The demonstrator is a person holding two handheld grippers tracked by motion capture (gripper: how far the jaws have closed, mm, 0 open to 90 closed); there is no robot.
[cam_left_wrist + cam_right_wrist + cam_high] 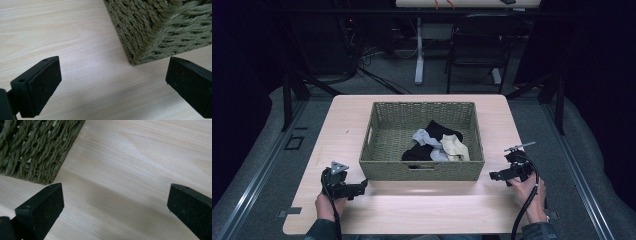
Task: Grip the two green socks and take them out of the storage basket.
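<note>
A green woven basket (422,169) stands in the middle of the light wooden table (412,210). Inside it lie socks in a heap: black (439,131), grey (424,137) and cream (454,147). My left gripper (362,187) rests low at the basket's front left corner (135,60), jaws wide apart with bare tabletop between them (112,85). My right gripper (493,176) sits at the basket's front right corner (47,178), also open and holding nothing (115,207).
Beyond the table's far edge are a dark chair (477,47), a white table leg (419,50) and cables on the grey floor. A strip of bare tabletop runs in front of the basket. Cables trail from both grippers toward the person's hands.
</note>
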